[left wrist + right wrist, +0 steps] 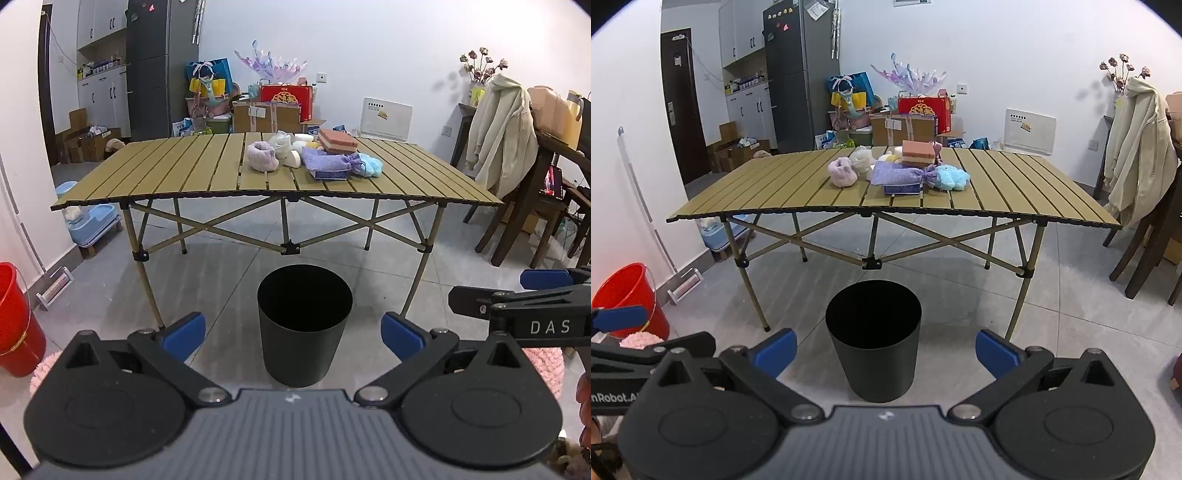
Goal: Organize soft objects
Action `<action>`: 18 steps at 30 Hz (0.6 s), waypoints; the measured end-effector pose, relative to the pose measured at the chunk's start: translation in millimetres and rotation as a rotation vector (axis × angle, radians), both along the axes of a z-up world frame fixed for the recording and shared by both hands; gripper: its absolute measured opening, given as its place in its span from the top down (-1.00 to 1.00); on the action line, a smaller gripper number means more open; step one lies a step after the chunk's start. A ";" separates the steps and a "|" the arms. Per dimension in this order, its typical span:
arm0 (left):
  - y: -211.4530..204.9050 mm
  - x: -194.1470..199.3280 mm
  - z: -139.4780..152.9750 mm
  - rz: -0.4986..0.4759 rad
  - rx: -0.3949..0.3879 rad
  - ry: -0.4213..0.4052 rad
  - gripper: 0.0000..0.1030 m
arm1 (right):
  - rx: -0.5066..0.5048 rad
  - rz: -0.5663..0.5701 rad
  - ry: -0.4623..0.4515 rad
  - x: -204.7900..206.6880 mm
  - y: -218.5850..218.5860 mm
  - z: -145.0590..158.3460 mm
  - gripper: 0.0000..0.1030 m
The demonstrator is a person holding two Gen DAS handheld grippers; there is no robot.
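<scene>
A pile of soft things lies mid-table on the folding slat table (184, 173) (783, 184): a fluffy lilac slipper (261, 156) (843, 172), a purple sachet bag (327, 162) (899, 173), a light blue fluffy item (370, 165) (952, 177), a pink sponge block (337, 141) (918, 151) and white pieces (284, 146). A black bin (304, 325) (874, 339) stands on the floor in front of the table. My left gripper (293, 338) and right gripper (885, 352) are both open and hold nothing, well short of the table, with the bin between their fingers in view.
A red bucket (16, 325) (631, 295) stands on the floor at left. Chairs with a cream hoodie (498, 129) (1137, 147) are at right. Boxes and bags line the back wall beside a fridge (159, 70). Grey tiled floor surrounds the bin.
</scene>
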State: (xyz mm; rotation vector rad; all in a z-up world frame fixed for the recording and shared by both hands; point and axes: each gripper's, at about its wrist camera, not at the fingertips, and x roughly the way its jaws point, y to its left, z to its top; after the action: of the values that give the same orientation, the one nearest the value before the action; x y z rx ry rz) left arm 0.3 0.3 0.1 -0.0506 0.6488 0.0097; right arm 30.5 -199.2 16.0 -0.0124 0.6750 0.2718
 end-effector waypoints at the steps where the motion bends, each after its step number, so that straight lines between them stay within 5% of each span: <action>1: 0.0 0.0 -0.1 0.000 0.002 0.000 -1.00 | 0.000 0.000 0.000 0.0 0.1 -0.1 -1.00; 18: -0.2 0.0 0.0 0.001 0.005 -0.003 -1.00 | -0.004 -0.001 -0.004 1.3 1.3 1.2 -1.00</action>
State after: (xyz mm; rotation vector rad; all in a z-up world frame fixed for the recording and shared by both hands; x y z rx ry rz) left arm 0.3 0.1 0.1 -0.0466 0.6460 0.0120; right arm 31.8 -197.9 17.1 -0.0166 0.6718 0.2697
